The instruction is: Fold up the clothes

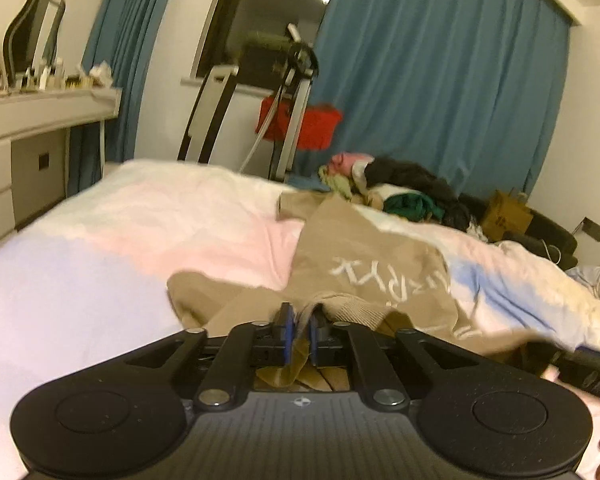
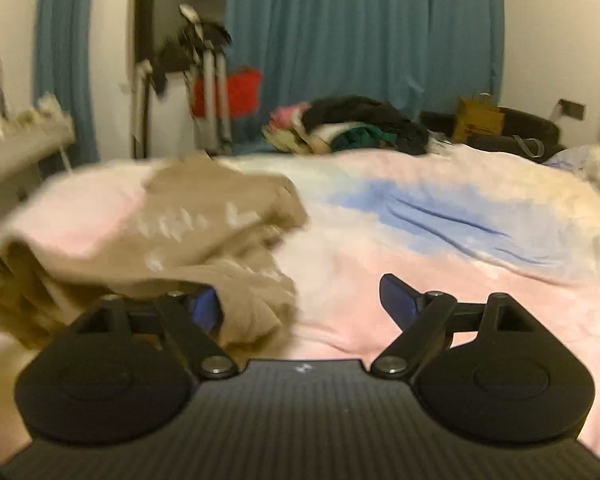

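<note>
Two grippers: both work over one tan sweatshirt on a bed in a curtained bedroom.
Left gripper point(image 1: 302, 322): jaws stand close together, with a ribbed edge of the tan sweatshirt point(image 1: 364, 268) between the blue pads point(image 1: 287, 330); whether the pads press on the cloth cannot be told.
Right gripper point(image 2: 300, 300): jaws spread wide, its left pad point(image 2: 204, 308) against a fold of the sweatshirt point(image 2: 204, 232), its right pad over bare bedspread; nothing is pinched.
Sweatshirt: lies crumpled on the near part of the bed, white lettering showing on its upper face, its bulk to the left in the right wrist view.
Bedspread point(image 1: 140, 224): pastel pink, white and blue, wrinkled, covering the whole bed.
Clothes pile point(image 2: 352, 126): dark, green, pink and pale garments heaped at the far edge of the bed, well apart from the sweatshirt.
Background: blue curtains point(image 1: 440, 80) across the far wall, a red item point(image 1: 300, 126) on a metal stand, a white dresser point(image 1: 40, 128) with bottles to the left, a brown paper bag point(image 2: 478, 118) to the right.
Picture quality: the right wrist view is blurred.
</note>
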Motion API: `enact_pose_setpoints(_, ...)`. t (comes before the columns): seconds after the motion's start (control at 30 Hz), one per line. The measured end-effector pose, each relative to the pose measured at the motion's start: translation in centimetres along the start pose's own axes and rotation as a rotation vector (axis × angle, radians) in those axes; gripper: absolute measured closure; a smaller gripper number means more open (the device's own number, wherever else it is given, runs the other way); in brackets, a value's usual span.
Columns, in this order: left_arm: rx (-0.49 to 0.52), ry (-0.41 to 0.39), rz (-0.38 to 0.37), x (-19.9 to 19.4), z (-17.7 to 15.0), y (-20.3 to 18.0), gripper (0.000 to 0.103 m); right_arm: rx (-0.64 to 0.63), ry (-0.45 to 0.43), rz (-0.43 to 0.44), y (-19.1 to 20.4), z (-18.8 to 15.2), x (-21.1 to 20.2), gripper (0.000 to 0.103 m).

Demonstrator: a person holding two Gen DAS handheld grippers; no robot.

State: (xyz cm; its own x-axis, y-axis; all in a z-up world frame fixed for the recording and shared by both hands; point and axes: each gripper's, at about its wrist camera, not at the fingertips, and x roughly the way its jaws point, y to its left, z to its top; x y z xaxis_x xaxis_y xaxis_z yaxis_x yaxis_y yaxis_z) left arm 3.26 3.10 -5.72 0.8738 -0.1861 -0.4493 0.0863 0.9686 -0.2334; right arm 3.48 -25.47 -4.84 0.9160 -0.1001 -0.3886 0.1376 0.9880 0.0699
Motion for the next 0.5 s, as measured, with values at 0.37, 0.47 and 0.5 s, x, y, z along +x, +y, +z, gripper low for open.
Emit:
enact_pose_setpoints(0.37,-0.126,0.079,0.018,-0.2,0.7,2.5,0.041,-0.081,-0.026,0.107,2.1,0.5,-0.6,0.020)
enact_pose_setpoints(0.47,-0.152,0.081,0.029,-0.3,0.9,2.9,0.040,-0.135,0.001,0.197,3.2,0.3,-1.0,0.020)
enact_pose_setpoints(0.5,-0.153,0.078,0.037,-0.2,1.0,2.8,0.039,-0.179,0.010,0.228,3.9,0.0,-1.3,0.020)
